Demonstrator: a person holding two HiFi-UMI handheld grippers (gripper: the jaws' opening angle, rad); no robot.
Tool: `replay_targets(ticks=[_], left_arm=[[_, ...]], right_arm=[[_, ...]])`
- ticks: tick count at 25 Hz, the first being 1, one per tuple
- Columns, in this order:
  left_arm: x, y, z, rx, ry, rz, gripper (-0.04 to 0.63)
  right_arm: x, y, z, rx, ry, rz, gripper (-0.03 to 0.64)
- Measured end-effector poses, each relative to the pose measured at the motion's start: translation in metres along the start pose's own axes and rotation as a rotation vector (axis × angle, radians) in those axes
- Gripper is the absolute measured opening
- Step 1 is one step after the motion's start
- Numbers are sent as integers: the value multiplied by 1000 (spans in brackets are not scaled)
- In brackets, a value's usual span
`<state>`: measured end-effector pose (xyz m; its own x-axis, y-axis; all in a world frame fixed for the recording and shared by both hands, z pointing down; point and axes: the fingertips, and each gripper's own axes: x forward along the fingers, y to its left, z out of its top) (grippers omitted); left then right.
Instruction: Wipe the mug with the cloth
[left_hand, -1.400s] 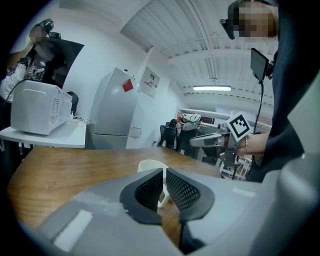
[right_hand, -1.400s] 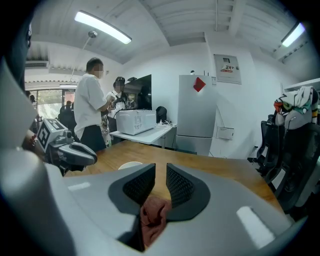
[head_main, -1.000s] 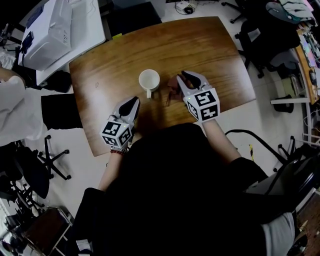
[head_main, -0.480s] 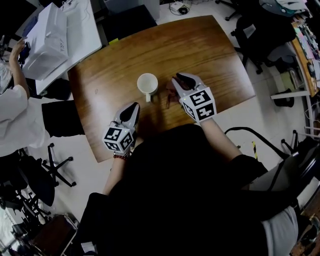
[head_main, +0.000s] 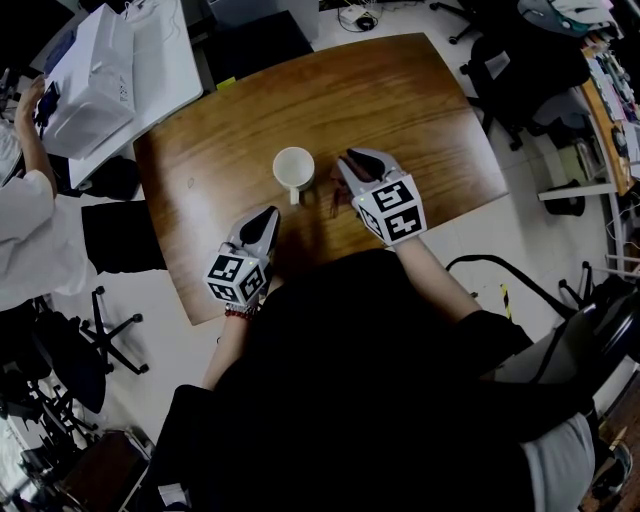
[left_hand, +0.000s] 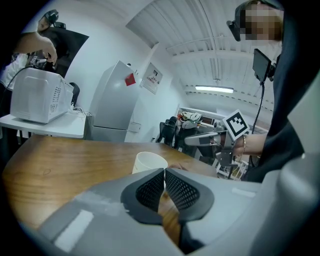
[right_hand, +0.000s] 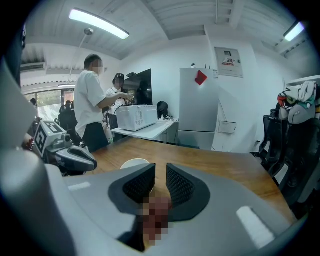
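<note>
Mug (head_main: 294, 166), white and upright, stands near the middle of the wooden tabletop (head_main: 400, 90) with its handle turned toward the person. The head view looks down into a plain white inside with nothing visible in it. The only markings that can be made out are the black-and-white square markers on the cube of each tool. A sheet pinned to the wall above the refrigerator (right_hand: 197, 107), and a red tag on its door, carry print too small to read. The cloth (head_main: 335, 192) is a dark reddish bunch just right of the mug's handle, and it hangs at the tips of the right tool (head_main: 348, 160). In the right gripper view the jaws stand close together with a reddish mass caught low between them, so this tool appears clenched on the cloth. It is held just right of the mug and angled toward the tabletop's far left, and in the left gripper view it sits raised above the wood. The left tool (head_main: 266, 215) lies low near the tabletop's near edge and points up toward the mug, apart from it. Its jaws are pressed together at the tips and grip nothing. A white appliance (head_main: 90, 70) rests on a pale side table at the far left, where a person in a white shirt (head_main: 25, 200) stands.
</note>
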<state>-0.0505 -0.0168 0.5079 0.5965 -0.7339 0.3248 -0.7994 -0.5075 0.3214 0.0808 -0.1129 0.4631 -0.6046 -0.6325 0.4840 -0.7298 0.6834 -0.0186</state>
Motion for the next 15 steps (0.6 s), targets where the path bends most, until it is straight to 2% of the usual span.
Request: replay_targets(ticks=[7, 15], left_arm=[[0, 0, -1, -4, 6, -2, 14], [-1, 2, 0, -1, 6, 4, 14]], right_arm=[[-1, 0, 1, 2, 0, 3, 71], [-4, 2, 11, -51, -29, -3, 61]])
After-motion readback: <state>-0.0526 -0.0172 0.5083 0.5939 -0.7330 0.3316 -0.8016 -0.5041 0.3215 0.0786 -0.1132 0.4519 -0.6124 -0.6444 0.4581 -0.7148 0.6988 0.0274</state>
